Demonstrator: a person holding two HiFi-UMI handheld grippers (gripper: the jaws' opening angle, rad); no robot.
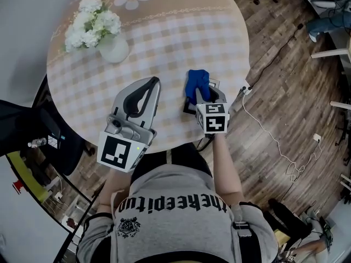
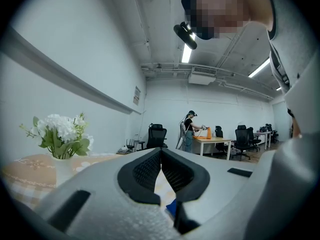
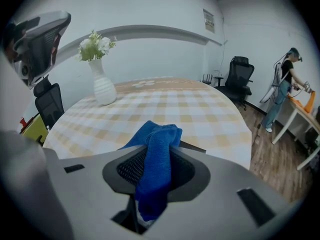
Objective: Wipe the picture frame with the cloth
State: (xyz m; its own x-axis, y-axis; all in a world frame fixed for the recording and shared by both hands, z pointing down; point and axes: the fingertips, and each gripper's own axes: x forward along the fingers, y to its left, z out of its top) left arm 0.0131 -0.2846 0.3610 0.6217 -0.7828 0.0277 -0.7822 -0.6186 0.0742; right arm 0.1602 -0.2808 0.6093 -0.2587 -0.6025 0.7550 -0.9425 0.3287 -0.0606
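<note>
One round checked table [image 1: 181,43], cloth [image 1: 197,84] in right tool [image 3: 159,171] — wooden office floor [image 1: 285,81]

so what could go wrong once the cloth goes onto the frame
1. The picture frame lies close to the edge of the table. The left gripper is shut, empty and held off it, so nothing braces the frame. A wiping stroke could slide it toward the floor.
2. The cloth is a narrow wad in the right gripper, so the hard jaw tips might scrape the frame instead of the fabric.
</note>
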